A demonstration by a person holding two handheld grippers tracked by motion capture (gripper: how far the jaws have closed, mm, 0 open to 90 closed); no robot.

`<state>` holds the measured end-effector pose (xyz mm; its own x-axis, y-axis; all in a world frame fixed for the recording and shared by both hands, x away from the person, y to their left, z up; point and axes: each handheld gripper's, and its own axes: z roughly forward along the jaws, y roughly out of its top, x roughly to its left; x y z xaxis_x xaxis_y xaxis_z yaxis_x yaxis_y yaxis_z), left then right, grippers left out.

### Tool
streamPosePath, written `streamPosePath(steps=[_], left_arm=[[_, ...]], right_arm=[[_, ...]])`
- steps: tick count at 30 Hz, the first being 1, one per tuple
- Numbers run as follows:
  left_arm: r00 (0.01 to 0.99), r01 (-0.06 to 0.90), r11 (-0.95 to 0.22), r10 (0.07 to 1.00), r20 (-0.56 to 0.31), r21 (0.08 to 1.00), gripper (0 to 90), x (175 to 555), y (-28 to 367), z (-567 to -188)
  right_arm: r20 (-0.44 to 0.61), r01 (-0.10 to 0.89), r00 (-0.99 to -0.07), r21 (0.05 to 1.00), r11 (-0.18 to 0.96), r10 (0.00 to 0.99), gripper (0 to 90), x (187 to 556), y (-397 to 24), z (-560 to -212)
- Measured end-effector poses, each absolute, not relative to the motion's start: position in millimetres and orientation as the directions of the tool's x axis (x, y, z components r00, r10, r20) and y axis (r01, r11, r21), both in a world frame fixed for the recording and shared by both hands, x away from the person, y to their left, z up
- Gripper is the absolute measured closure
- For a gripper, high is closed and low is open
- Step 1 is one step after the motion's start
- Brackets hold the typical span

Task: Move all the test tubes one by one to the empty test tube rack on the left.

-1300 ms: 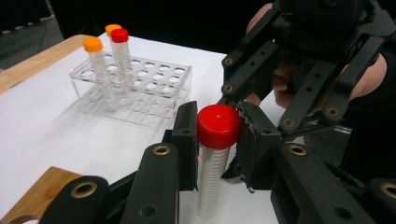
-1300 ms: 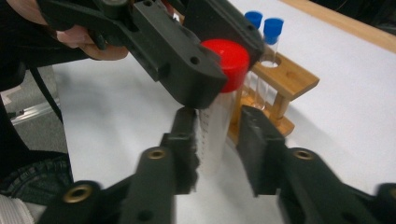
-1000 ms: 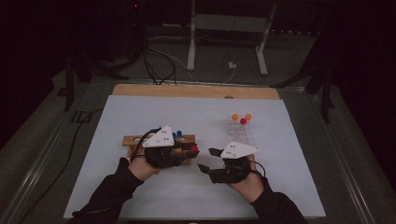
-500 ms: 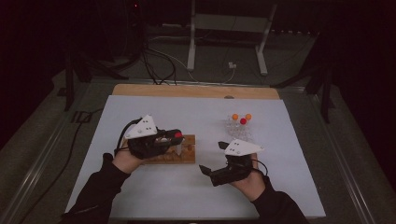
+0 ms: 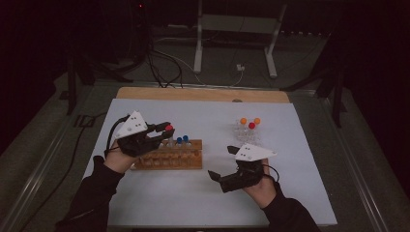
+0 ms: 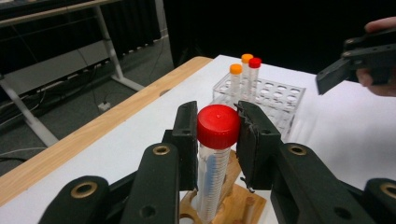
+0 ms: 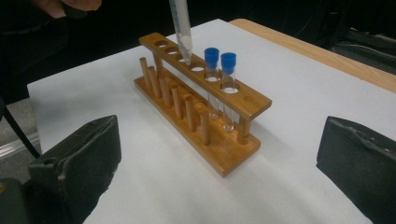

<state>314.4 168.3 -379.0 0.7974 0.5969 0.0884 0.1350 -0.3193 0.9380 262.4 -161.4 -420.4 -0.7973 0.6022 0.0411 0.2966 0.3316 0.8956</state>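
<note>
I had the red-capped tube point(image 6: 215, 154) clamped just under its cap in my left gripper point(image 5: 155, 134), its tip hanging over the wooden rack's point(image 5: 170, 160) top rail, beside two blue-capped tubes point(image 7: 219, 84). My right gripper point(image 5: 223, 166) rested wide open and empty over bare mat point(image 5: 193, 203), well apart from the clear rack point(image 5: 246, 133).

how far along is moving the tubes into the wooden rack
Done: two blue-capped tubes stand in the wooden rack. In hand: the left tool is shut on a red-capped tube, its tip hanging just above a rack hole, not yet in. The right tool is open and holds nothing. Left: seating this tube, then likely the two orange-capped tubes and one red-capped one waiting in the clear rack.
</note>
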Motion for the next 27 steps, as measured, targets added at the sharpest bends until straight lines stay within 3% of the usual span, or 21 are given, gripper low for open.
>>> streamPosePath(steps=[10,27], left_arm=[[0.773,0.198,-0.270,0.634,0.019,0.942,71.7,333.9,179.3,-402.4],[0.778,0.297,-0.296,0.626,-0.050,0.908,71.7,345.6,173.6,-438.9]], right_arm=[[0.040,0.295,-0.799,0.895,0.334,0.599,0.0,262.5,-161.8,-420.7],[0.041,0.294,-0.804,0.895,0.336,0.593,0.0,262.7,-162.1,-420.8]])
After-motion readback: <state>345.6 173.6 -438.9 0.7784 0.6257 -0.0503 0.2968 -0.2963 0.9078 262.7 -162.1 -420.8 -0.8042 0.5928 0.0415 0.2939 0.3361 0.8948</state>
